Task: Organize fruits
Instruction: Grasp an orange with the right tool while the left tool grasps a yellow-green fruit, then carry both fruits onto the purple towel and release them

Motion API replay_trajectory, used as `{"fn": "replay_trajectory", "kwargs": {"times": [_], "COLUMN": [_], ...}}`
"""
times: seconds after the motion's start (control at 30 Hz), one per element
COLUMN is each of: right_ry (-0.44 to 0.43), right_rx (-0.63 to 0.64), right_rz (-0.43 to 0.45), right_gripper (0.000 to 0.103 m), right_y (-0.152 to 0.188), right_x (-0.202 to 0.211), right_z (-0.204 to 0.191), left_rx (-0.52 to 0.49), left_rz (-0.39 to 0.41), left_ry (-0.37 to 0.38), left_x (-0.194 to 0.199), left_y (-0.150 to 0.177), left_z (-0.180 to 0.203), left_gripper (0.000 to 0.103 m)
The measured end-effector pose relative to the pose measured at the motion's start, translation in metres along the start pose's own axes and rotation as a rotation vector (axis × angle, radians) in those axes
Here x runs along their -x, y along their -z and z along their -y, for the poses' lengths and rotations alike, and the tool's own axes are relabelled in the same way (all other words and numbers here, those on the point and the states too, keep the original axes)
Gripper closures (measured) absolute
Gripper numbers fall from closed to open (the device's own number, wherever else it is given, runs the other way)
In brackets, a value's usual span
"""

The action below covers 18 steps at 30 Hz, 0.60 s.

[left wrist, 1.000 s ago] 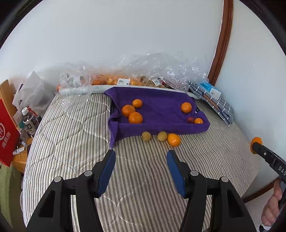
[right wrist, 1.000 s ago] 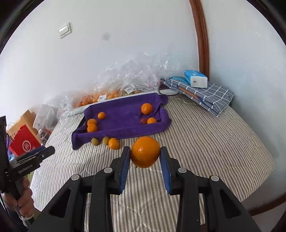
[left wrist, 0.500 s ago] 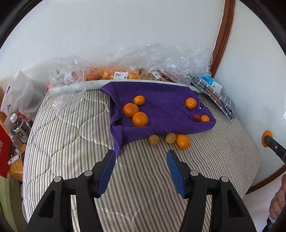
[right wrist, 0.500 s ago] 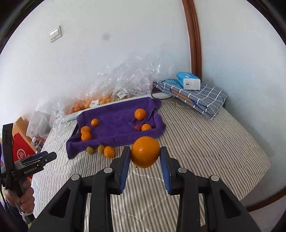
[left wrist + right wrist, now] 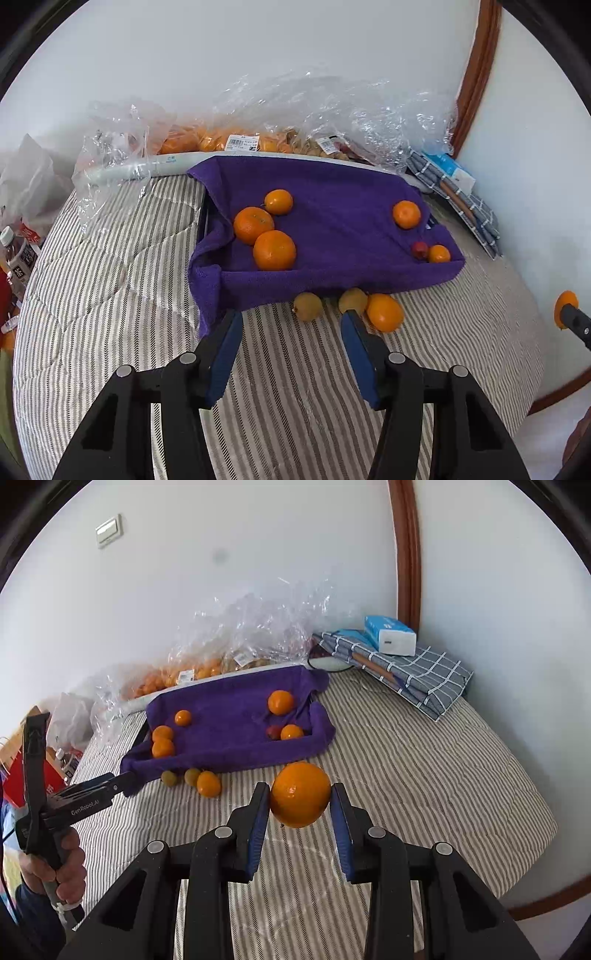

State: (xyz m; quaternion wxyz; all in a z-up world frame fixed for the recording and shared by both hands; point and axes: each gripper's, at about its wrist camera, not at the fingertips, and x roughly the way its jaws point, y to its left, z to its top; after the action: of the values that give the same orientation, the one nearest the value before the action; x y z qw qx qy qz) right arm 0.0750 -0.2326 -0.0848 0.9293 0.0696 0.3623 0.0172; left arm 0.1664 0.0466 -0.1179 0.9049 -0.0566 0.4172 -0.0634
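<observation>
White walls point(image 5: 258, 554), brown wooden trim point(image 5: 406, 554), wall switch point(image 5: 109, 530), striped quilted bed point(image 5: 424, 775).

Bright, even daylight, soft shadows, sharp focus, glare on plastic bags point(image 5: 332, 110), strong fisheye edge warping

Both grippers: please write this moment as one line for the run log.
right gripper: shut on orange | left gripper: open, empty | towel: six fruits | bed: three loose

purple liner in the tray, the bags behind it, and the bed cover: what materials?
Purple liner: looks like terry or microfibre towel, matte with fuzzy nap, draped in soft folds. Bags: thin clear plastic film, glossy, crinkled with bright highlights, fruit showing through. Bed cover: woven fabric, matte, striped, with quilted stitch lines; probably padded cotton or a blend, fibre not certain.
</observation>
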Motion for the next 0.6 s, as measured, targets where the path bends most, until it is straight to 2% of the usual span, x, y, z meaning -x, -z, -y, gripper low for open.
{"fn": "replay_trajectory", "kwargs": {"times": [0.13, 0.3, 0.4, 0.47, 0.53, 0.6], "right_ry": [-0.043, -0.097, -0.099, -0.107, -0.116, -0.121], "right_rx": [0.017, 0.031, 0.057, 0.067, 0.069, 0.072], "right_rz": [-0.007, -0.023, -0.03, -0.033, -0.038, -0.039], "right_gripper": [0.07, 0.07, 0.07, 0.07, 0.07, 0.07], "right_y": [-0.015, -0.025, -0.026, -0.026, -0.026, -0.026], "right_x": [-0.025, -0.061, -0.078, -0.086, -0.092, -0.096], "right_z": [0.009, 0.012, 0.008, 0.005, 0.002, 0.0], "left_rx": [0.027, 0.087, 0.068, 0.071, 0.074, 0.063], "left_rz": [0.006, -0.024, -0.028, -0.041, -0.063, -0.08], "left_ry": [-0.023, 0.019, -0.027, -0.026, -0.041, -0.055], "left_x": [-0.019, -0.042, -0.053, -0.059, -0.065, -0.068], "left_y": [-0.002, -0.003, -0.003, -0.002, 0.0, 0.001], "left_z": [0.001, 0.002, 0.009, 0.012, 0.014, 0.015], "left_gripper": [0.052, 0.052, 0.052, 0.059, 0.073, 0.08]}}
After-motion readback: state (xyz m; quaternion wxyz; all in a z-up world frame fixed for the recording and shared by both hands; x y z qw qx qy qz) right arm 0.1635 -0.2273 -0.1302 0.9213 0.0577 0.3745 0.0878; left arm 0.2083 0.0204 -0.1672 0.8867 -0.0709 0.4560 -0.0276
